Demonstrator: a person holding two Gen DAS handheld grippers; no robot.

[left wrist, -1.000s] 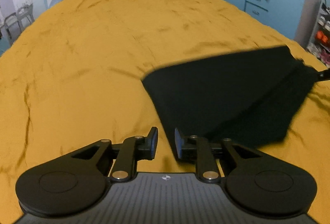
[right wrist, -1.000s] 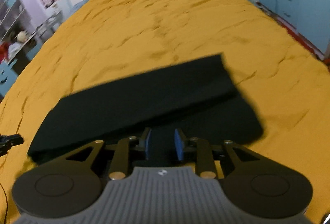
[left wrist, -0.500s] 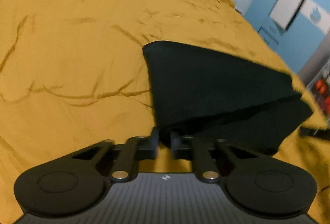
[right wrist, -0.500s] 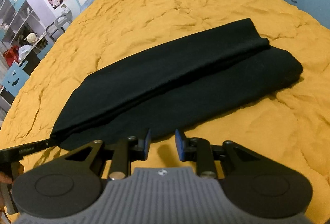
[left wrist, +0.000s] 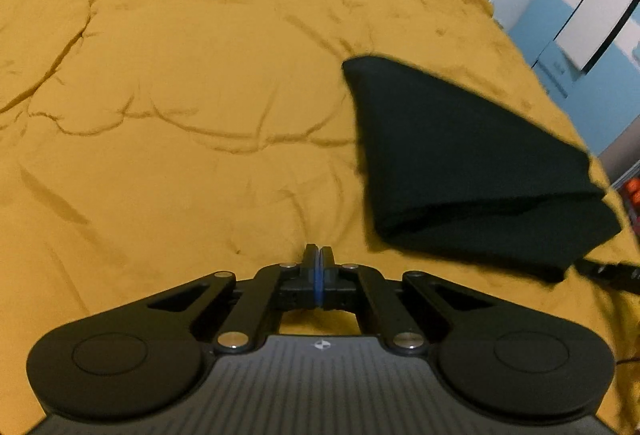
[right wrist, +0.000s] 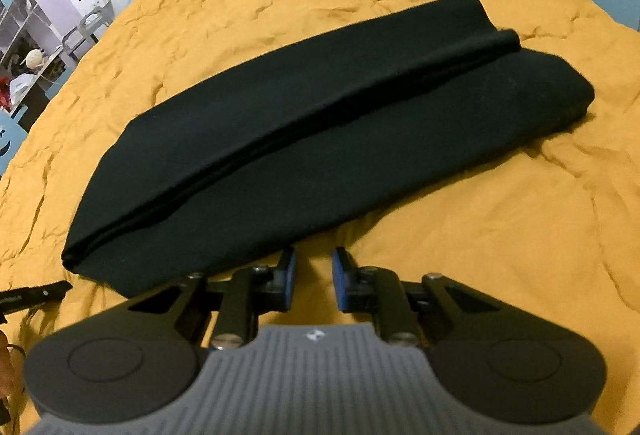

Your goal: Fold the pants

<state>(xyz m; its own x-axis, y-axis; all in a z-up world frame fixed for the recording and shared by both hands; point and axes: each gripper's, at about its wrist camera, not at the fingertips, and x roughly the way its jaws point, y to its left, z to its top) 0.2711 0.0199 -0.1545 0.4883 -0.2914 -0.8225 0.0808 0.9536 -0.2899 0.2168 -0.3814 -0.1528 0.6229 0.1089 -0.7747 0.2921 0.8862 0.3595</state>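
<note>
Nearest the cameras, the left gripper [left wrist: 316, 267] had its jaws pressed together on nothing, while the right gripper [right wrist: 314, 277] stood narrow and closing, empty, just short of the pants [right wrist: 320, 139]. The pants lay folded lengthwise on the bed [right wrist: 500, 235], so one fold appeared done; the next move would call for gripping one end to fold across. Only the right view showed the full length and the shelves [right wrist: 24, 47] beyond.

Black hand-held gripper [left wrist: 319, 255], blue pads [right wrist: 338, 277]

Both wrist views look steeply down, close, sharing the pants [left wrist: 460, 163] on the bedspread [right wrist: 500, 235].
</note>
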